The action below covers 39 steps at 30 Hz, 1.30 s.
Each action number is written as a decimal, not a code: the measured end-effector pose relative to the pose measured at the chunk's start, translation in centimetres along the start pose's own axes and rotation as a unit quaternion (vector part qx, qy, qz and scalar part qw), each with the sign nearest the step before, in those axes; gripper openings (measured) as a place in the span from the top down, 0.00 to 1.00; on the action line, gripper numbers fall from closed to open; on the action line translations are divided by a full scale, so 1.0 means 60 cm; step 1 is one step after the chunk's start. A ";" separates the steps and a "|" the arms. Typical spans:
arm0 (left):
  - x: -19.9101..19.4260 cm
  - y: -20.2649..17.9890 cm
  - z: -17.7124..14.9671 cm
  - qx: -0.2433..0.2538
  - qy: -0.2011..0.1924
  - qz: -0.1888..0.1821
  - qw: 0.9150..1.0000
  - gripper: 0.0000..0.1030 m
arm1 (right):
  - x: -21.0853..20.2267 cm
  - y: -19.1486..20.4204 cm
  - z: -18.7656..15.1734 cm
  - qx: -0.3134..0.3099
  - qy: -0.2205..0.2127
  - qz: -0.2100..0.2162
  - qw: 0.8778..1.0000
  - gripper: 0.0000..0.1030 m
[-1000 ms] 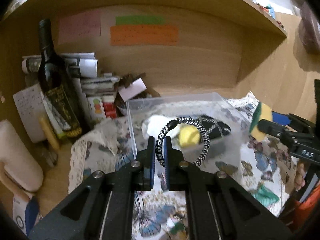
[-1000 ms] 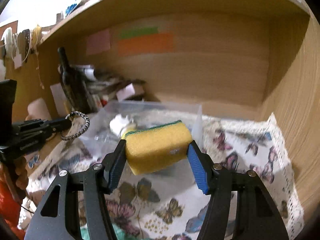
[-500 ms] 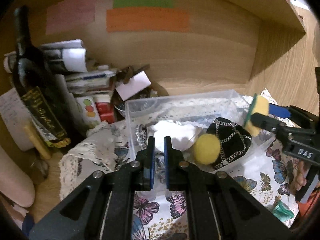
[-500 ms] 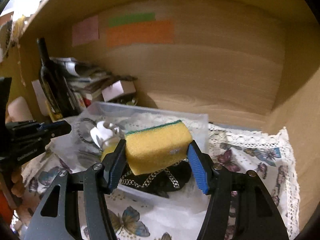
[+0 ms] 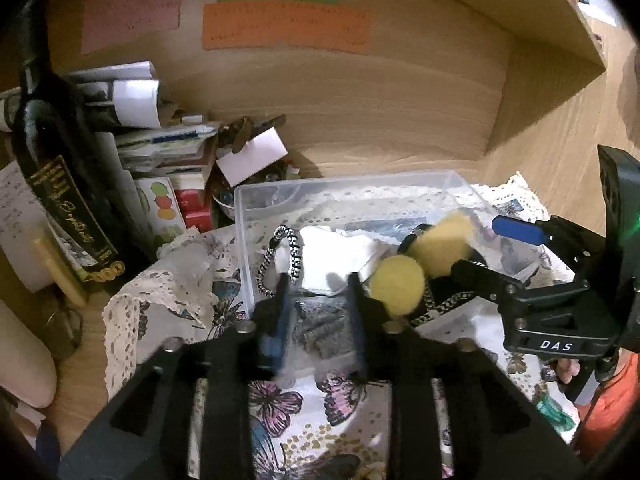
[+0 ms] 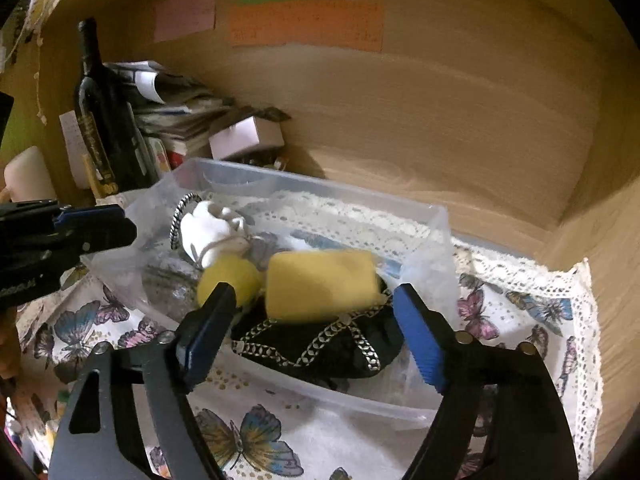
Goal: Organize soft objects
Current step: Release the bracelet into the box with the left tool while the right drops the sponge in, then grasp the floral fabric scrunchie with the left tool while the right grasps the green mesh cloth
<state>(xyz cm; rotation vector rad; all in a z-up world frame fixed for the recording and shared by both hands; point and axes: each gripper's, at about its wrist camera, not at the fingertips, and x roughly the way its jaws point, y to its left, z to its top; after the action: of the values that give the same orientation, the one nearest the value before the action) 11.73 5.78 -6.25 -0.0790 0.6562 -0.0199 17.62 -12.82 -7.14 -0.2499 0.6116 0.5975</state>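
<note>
A clear plastic bin (image 5: 344, 188) (image 6: 436, 216) stands on a butterfly cloth. In it lie a black-and-white braided ring (image 5: 280, 256) (image 6: 178, 216), a white soft item (image 5: 332, 252) (image 6: 212, 228), a yellow ball (image 5: 396, 286) (image 6: 230, 276), a yellow sponge (image 5: 440, 246) (image 6: 320, 284) and a black pouch with chains (image 6: 320, 344). My left gripper (image 5: 316, 300) is open and empty at the bin's near wall. My right gripper (image 6: 308, 320) is open just in front of the sponge, which rests on the pouch.
A dark wine bottle (image 5: 60, 184) (image 6: 100, 112), stacked papers and small boxes (image 5: 160, 140) crowd the back left of the wooden shelf. Coloured notes (image 5: 286, 26) stick to the back wall. The butterfly cloth (image 6: 520, 304) covers the shelf floor.
My left gripper opened and the braided ring now lies in the bin. My right gripper opened and the sponge dropped onto the black pouch in the bin.
</note>
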 end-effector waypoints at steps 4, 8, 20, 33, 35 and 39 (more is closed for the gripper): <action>-0.039 -0.010 -0.002 0.005 -0.032 0.011 0.999 0.34 | -0.023 -0.002 0.002 0.001 -0.014 -0.009 1.000 0.16; -0.080 -0.022 -0.009 0.016 -0.060 0.028 0.998 0.08 | -0.055 -0.005 -0.002 0.012 -0.028 -0.007 1.000 0.15; -0.089 -0.032 -0.099 0.005 0.014 0.020 1.000 0.00 | -0.151 0.024 -0.078 -0.008 -0.056 -0.018 0.998 0.11; -0.065 -0.036 -0.205 -0.005 0.082 0.006 0.997 0.01 | -0.121 0.056 -0.189 0.052 0.053 0.065 0.995 0.36; -0.062 -0.042 -0.213 0.000 0.089 -0.008 0.996 0.16 | -0.117 0.061 -0.195 0.050 0.065 0.068 0.994 0.44; -0.057 -0.054 -0.221 0.010 0.091 -0.023 0.996 0.33 | -0.120 0.072 -0.207 0.045 0.064 0.083 0.993 0.70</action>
<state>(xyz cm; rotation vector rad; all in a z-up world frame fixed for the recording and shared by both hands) 0.95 1.82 -14.39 -0.0743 0.8358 -0.0786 4.58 -17.42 -12.88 -0.1535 0.7877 0.7152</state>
